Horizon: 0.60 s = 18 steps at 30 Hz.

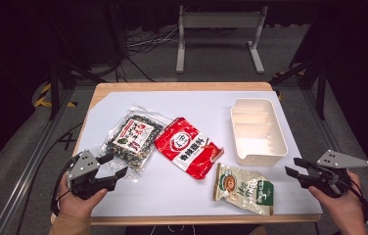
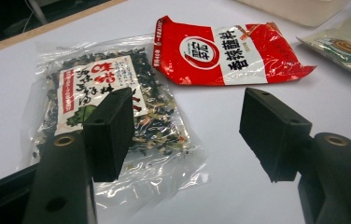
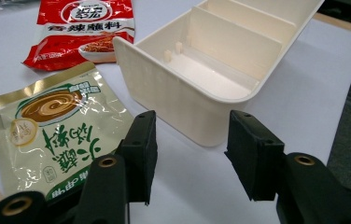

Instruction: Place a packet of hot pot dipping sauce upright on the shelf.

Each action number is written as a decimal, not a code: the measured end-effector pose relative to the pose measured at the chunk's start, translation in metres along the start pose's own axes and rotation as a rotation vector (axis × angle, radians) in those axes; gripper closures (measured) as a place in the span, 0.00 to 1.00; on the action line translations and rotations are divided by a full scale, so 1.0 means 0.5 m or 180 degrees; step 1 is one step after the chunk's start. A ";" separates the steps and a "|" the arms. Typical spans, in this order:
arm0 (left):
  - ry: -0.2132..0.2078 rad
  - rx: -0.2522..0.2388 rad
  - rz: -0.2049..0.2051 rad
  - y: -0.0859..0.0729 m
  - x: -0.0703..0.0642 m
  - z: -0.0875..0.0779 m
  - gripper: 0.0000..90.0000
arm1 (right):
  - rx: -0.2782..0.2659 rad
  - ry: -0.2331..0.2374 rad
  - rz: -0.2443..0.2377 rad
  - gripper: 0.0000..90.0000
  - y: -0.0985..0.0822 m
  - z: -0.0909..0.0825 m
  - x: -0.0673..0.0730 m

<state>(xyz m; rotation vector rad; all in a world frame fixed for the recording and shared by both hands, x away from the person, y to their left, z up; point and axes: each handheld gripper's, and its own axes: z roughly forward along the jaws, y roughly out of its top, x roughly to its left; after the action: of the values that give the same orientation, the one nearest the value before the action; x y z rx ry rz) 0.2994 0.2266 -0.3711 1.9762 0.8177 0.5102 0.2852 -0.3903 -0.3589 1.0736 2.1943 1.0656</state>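
Both grippers stand spread and empty; the left gripper hovers at the clear seaweed packet, which lies flat on the table's left. It should pinch the packet's near edge.

Clear crinkly plastic bag of dark dried flakes, glossy. Red foil-look sachet, shiny, creased. Pale green pouch, satin. Cream plastic divided tray, smooth, matt. White tabletop, matt w/ wood edge.
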 end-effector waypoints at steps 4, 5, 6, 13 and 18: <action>-0.0011 -0.0014 -0.0008 -0.001 0.002 -0.003 0.39 | -0.0018 0.0034 -0.0053 0.55 0.000 0.003 0.004; -0.0005 -0.0007 -0.0006 -0.001 0.002 -0.002 0.39 | -0.0025 0.0066 -0.0047 0.55 0.000 0.004 0.005; 0.0000 -0.0001 -0.0002 -0.001 0.002 -0.002 0.39 | -0.0022 0.0089 -0.0034 0.54 0.000 0.005 0.006; -0.0004 0.0000 0.0011 -0.002 0.003 0.001 0.39 | 0.0019 0.0156 0.0012 0.50 0.003 0.006 0.011; -0.0001 0.0003 0.0016 -0.002 0.003 0.002 0.39 | 0.0089 0.0282 0.0031 0.45 0.010 0.006 0.022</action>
<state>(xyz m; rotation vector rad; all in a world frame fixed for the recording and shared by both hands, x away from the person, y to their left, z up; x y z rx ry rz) 0.3005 0.2274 -0.3723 1.9797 0.8129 0.5125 0.2829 -0.3780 -0.3572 1.0690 2.2819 1.1092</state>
